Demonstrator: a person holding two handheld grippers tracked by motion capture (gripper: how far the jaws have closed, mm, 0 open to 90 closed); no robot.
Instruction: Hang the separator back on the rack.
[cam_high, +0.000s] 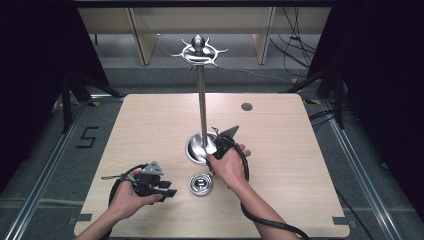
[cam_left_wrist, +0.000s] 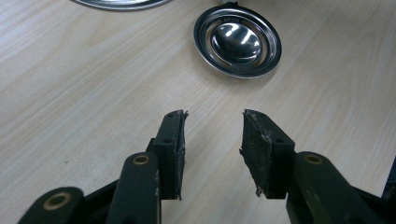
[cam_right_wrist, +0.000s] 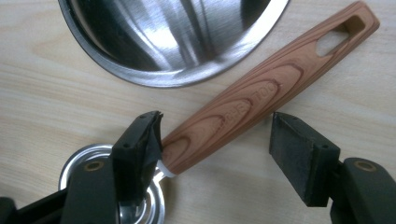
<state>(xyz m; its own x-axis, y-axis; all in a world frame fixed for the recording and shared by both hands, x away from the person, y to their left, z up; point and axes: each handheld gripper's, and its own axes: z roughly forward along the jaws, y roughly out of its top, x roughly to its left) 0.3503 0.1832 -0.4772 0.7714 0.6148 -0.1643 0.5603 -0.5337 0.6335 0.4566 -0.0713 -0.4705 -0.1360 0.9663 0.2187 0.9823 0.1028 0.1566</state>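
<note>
Jaws of right gripper (cam_right_wrist: 215, 140) spread wide around the wooden handle (cam_right_wrist: 261, 93), not pinching; left gripper (cam_left_wrist: 212, 140) agape, empty, lower left. Ladle: rigid, likely light; steel bowl (cam_high: 201, 183) slick, so grip handle mid-length. Beyond, stand base (cam_high: 196, 148) crowds the handle, with its pole (cam_high: 202, 100) at centre frame; tabletop (cam_high: 300, 150) open at right.

A light wooden table (cam_high: 280, 150) stands on grey carpet (cam_high: 45, 165) with a black "5" marked (cam_high: 86, 137) on it. Dark curtains (cam_high: 35, 60) flank both sides. Pale wooden furniture (cam_high: 145, 35), perhaps desks, sits behind, with loose cables (cam_high: 295, 45) trailing nearby.
</note>
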